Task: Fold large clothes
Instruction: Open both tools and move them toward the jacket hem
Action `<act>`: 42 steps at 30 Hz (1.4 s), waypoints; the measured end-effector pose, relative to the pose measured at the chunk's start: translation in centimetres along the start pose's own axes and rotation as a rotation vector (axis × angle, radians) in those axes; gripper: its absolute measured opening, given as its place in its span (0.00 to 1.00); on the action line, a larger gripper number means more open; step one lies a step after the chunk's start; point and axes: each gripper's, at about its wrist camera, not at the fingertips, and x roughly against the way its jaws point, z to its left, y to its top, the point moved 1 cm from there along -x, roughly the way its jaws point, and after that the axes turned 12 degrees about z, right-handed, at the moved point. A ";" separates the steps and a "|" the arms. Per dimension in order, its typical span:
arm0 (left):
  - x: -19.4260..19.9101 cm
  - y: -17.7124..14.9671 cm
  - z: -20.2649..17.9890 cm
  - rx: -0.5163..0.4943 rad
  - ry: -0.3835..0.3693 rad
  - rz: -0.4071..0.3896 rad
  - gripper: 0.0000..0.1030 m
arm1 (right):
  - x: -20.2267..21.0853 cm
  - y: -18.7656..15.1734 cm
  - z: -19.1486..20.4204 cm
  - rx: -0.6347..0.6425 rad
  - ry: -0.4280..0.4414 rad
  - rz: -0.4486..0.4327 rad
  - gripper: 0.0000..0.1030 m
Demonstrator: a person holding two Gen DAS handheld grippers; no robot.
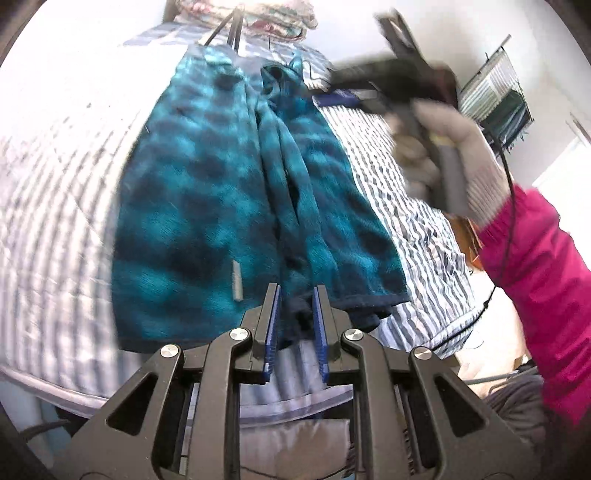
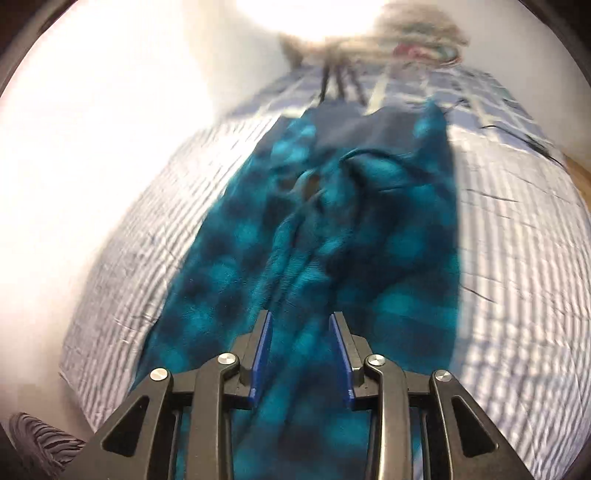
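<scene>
A large teal-and-black checked fleece garment (image 1: 199, 192) lies lengthwise on a striped bed cover (image 1: 55, 192), its two halves brought together along a bunched middle ridge. My left gripper (image 1: 296, 287) is at the near hem, with dark navy hem cloth filling the narrow gap between its blue pads. In the right wrist view the garment (image 2: 369, 258) stretches away, blurred. My right gripper (image 2: 301, 314) hovers over it with its jaws apart and nothing pinched between them. The left wrist view also shows a gloved hand (image 1: 454, 158) holding that gripper above the bed's right side.
A pile of folded cloth (image 1: 266, 18) and black tripod legs (image 1: 229, 29) stand at the bed's far end. A pink sleeve (image 1: 535, 258) and a cable cross the right side. A rack with hanging cloth (image 1: 495, 96) stands by the far wall. The bed's near edge runs just under my left gripper.
</scene>
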 end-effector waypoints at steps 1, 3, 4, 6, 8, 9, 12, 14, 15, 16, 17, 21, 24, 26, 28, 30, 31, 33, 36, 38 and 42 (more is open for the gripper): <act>0.8 0.4 0.3 -0.008 0.006 -0.003 0.14 | 0.8 -1.0 -0.5 0.000 -0.017 -0.007 0.25; 2.1 1.3 1.2 -0.020 0.014 -0.006 0.14 | 1.3 -2.7 -0.7 0.015 -0.026 0.005 0.23; 2.5 1.8 1.6 -0.031 0.016 -0.005 0.14 | 1.2 -3.6 -0.7 0.020 -0.024 0.019 0.23; 2.6 3.3 1.8 -0.061 0.036 0.004 0.14 | 0.5 -4.9 -0.3 0.030 -0.012 0.049 0.23; 2.5 5.0 1.7 -0.097 0.049 -0.007 0.14 | -0.6 -6.0 0.5 0.050 0.024 0.081 0.23; 2.4 5.5 1.9 -0.110 0.052 -0.010 0.14 | -1.3 -6.3 1.1 0.061 0.036 0.095 0.23; 1.0 7.0 1.3 -0.158 0.063 0.002 0.14 | -3.1 -7.0 2.8 0.099 0.062 0.119 0.23; 0.1 7.7 1.2 -0.168 0.073 0.006 0.14 | -4.4 -6.9 3.5 0.113 0.068 0.137 0.23; -0.2 7.8 1.3 -0.163 0.072 0.008 0.14 | -5.0 -6.9 3.8 0.117 0.076 0.146 0.23; -0.6 8.0 1.6 -0.146 0.066 0.013 0.14 | -5.7 -6.7 4.0 0.120 0.080 0.158 0.23; -0.9 8.2 1.9 -0.128 0.054 0.021 0.14 | -6.6 -6.8 4.4 0.128 0.072 0.175 0.23; -2.2 8.5 2.1 -0.118 0.021 0.044 0.14 | -6.5 -5.9 4.1 0.129 0.112 0.203 0.23; -3.8 8.4 1.6 -0.140 0.007 0.071 0.14 | -3.8 -4.9 2.6 0.101 0.195 0.152 0.23; -5.1 8.1 1.1 -0.156 -0.004 0.103 0.14 | -1.6 -3.5 1.3 0.106 0.193 0.093 0.24; -5.9 7.8 0.6 -0.192 0.018 0.122 0.14 | -0.4 -1.9 -0.4 0.087 0.156 0.048 0.24; -6.0 7.7 0.4 -0.210 0.029 0.123 0.14 | 0.3 0.4 -2.8 0.035 0.121 0.001 0.24; -5.7 7.9 0.5 -0.215 0.043 0.116 0.14 | 0.4 1.4 -3.8 0.011 0.100 -0.018 0.24; -5.2 8.4 0.8 -0.213 0.080 0.096 0.14 | 0.4 4.1 -6.2 -0.041 0.049 -0.065 0.24; -4.3 9.7 3.0 -0.156 0.096 0.079 0.14 | -0.8 7.6 -8.4 -0.099 0.003 -0.109 0.24; -3.8 10.7 4.9 -0.114 0.135 0.073 0.14 | -2.2 9.9 -9.5 -0.147 -0.024 -0.124 0.24; -3.0 11.8 8.0 -0.030 0.150 0.059 0.14 | -5.2 13.8 -10.7 -0.203 -0.092 -0.135 0.24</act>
